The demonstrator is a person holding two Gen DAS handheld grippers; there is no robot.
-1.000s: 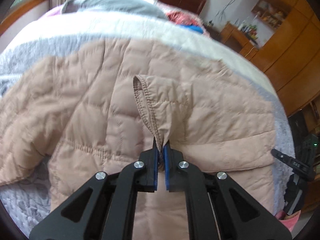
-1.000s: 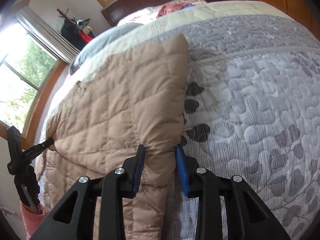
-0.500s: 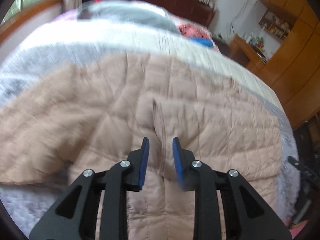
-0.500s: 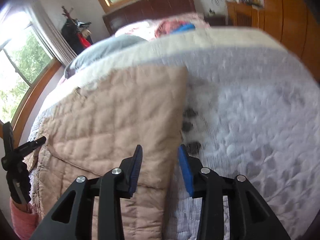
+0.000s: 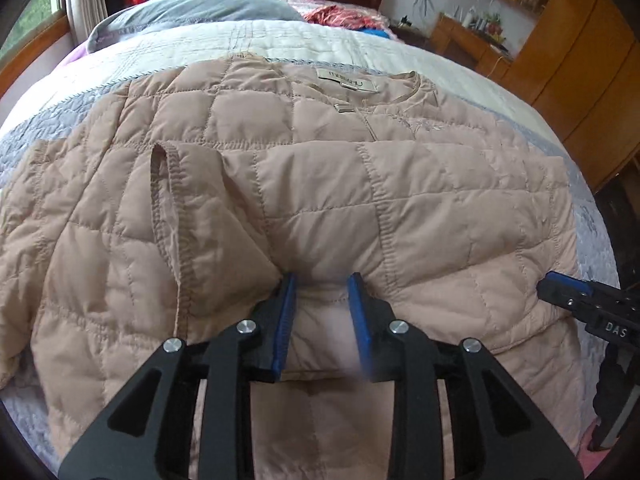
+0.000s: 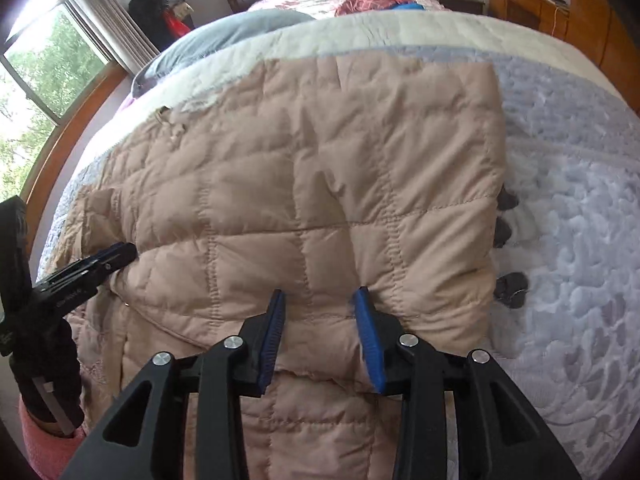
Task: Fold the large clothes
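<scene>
Looking down at the bed (image 5: 280, 36), I see the beige quilted jacket (image 5: 320, 200) lying flat on the quilt, collar and label at the far side, hem toward me. One sleeve (image 5: 400, 184) is already folded across the chest, its cuff (image 5: 172, 200) lying left of the middle. The right edge of the jacket (image 6: 492, 160) runs straight beside the grey quilt, so that side looks turned in.

My left hand-held gripper (image 5: 322, 280) is over the near edge of the folded sleeve; its jaws are opening, narrowly parted, with a soft bulge of fabric between them that the pads do not seem to pinch. My right hand-held gripper (image 6: 320, 296) sits at the jacket's near right part, jaws narrowly apart and straddling a puff of quilting without a clear grip.

I judge the task about a third done: one sleeve is in. The left sleeve (image 5: 60, 220) is still spread outward, and the body has yet to be folded from hem to collar.
</scene>
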